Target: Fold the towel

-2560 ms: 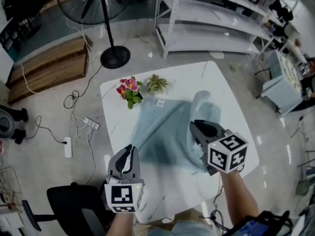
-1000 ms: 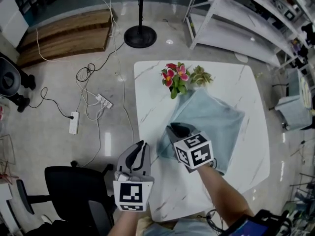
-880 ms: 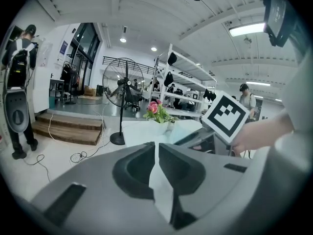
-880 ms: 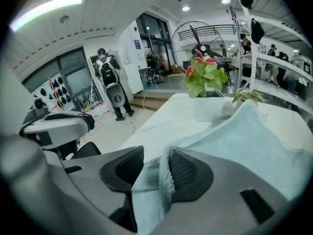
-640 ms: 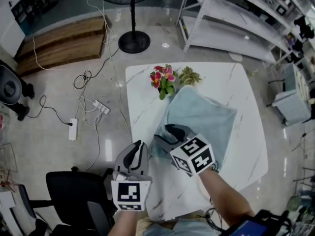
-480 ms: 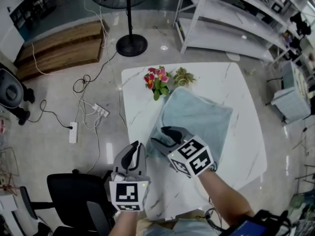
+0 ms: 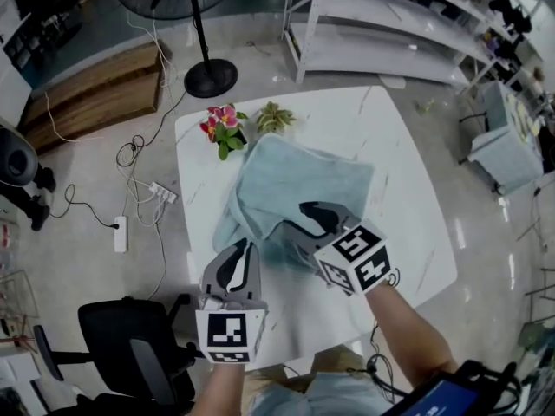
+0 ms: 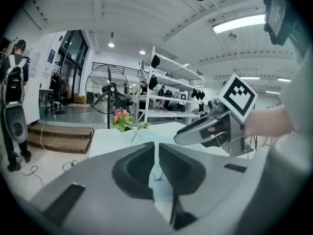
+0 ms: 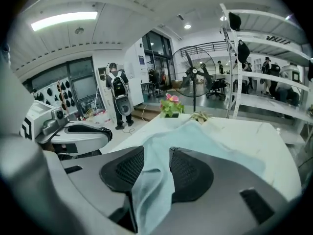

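The light blue towel point(image 7: 299, 180) lies partly folded on the white marble table point(image 7: 403, 180), its near edge bunched and raised. My right gripper point(image 7: 301, 224) is at that near edge. In the right gripper view, the towel point(image 9: 200, 143) runs between the jaws of my right gripper point(image 9: 157, 156) and hangs toward the camera. Those jaws have just been closing, and the pads squeeze a thick fold. My left gripper point(image 7: 242, 250) hovers by the towel's near left edge, shut with nothing held. In the left gripper view, my left gripper point(image 8: 157, 150) shows only a slit between its jaws.
A pink flower pot point(image 7: 221, 130) and a small green plant point(image 7: 274, 116) stand at the table's far left corner. A fan stand point(image 7: 209, 76), white shelving point(image 7: 390, 24), a power strip point(image 7: 120, 233) and a black chair point(image 7: 130, 336) surround the table.
My right gripper let go of the towel corner, opened wide, then took a thick fold at the near edge and lifted it. My left gripper moved in toward the towel's left edge.
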A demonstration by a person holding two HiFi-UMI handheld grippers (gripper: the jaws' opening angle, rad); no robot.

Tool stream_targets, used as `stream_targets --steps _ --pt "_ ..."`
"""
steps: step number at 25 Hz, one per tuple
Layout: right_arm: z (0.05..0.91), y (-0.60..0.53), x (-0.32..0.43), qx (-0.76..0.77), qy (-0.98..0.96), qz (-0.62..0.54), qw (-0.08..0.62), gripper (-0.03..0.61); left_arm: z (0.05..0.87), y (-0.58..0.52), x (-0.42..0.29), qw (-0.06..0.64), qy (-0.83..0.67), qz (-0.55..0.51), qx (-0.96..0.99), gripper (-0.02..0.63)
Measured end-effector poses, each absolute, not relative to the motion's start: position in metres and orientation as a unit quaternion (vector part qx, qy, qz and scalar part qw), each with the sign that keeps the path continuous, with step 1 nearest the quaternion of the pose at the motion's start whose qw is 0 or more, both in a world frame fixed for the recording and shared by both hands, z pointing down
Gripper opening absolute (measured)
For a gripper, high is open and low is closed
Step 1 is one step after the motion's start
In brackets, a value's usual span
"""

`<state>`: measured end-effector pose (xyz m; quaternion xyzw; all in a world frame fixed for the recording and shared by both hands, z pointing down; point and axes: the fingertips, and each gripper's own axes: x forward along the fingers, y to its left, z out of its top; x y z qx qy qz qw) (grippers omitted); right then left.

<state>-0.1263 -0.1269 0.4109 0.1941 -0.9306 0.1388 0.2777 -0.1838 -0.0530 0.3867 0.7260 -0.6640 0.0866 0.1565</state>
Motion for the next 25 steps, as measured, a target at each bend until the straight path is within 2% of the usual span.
stream_targets --steps 6,11,16,25 --pt "0.432 -0.120 -0.035 0.200 -0.922 0.157 0.291 0.179 0.411 -0.049 -0.139 0.175 -0.681 0.101 0.704 0.029" --pt "0.455 -0.089 0.012 0.182 -0.917 0.171 0.311 0.173 0.436 -0.040 -0.170 0.192 -0.726 0.123 0.649 0.047" --pt "0.458 -0.084 0.011 0.174 -0.920 0.162 0.311 0.167 0.454 -0.053 -0.194 0.222 -0.740 0.121 0.623 0.161" --pt "0.454 -0.094 -0.007 0.174 -0.921 0.148 0.315 0.166 0.485 -0.092 -0.207 0.289 -0.741 0.116 0.595 0.189"
